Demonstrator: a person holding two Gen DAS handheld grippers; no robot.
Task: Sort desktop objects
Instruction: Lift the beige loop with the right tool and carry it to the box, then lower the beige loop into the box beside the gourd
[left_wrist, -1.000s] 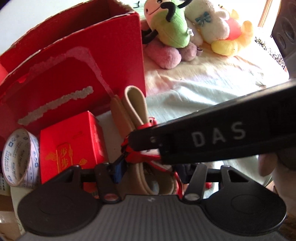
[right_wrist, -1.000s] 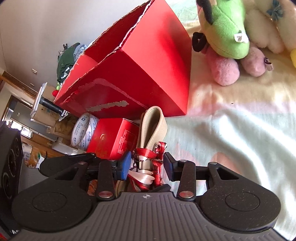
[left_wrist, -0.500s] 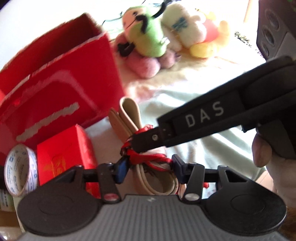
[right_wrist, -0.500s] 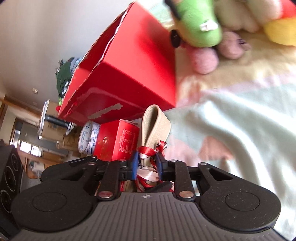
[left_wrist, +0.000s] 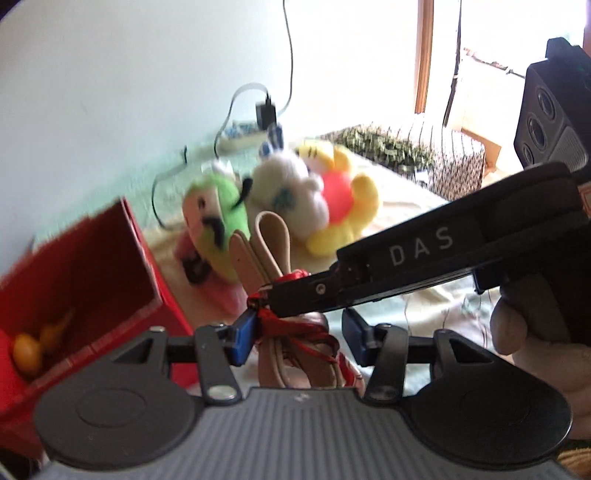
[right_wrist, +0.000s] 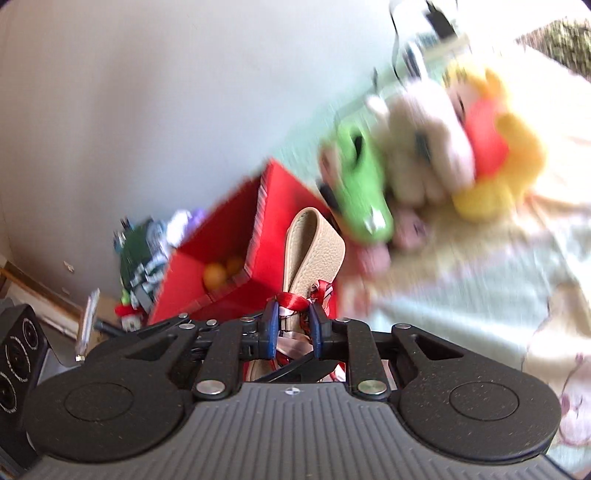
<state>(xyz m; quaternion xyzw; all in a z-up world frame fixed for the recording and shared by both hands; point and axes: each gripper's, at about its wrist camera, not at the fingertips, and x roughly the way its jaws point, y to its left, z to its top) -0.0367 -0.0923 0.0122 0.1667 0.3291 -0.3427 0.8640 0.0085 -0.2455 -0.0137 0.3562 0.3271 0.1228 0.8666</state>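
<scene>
1. The right gripper had its fingers clamped on the red ribbon tied around the folded beige strap, not on the strap itself. The bundle was held in the air beside the open red box. I judged that the ribbon could slide or loosen, letting the strap drop short of the box.

2. The left gripper had its fingers apart on either side of the same bundle, one blue pad touching or just beside the ribbon, the other well clear. If they closed now, they could foul the right gripper's finger, which crossed directly in front of them.

3. Both views were blurred, which suggested quick motion. A fast swing could whip the free loop of strap against the box wall, tipping the box or snagging on its torn rim.

4. The box already held orange pieces at the bottom; what they were I could not tell. Dropping the bundle from height might knock them about.

5. The plush toys lay on the pale cloth just behind the strap. A wide carry toward the box could brush them and push them out of place.

6. Whether the strap belonged in this box was only a guess from the task.
</scene>
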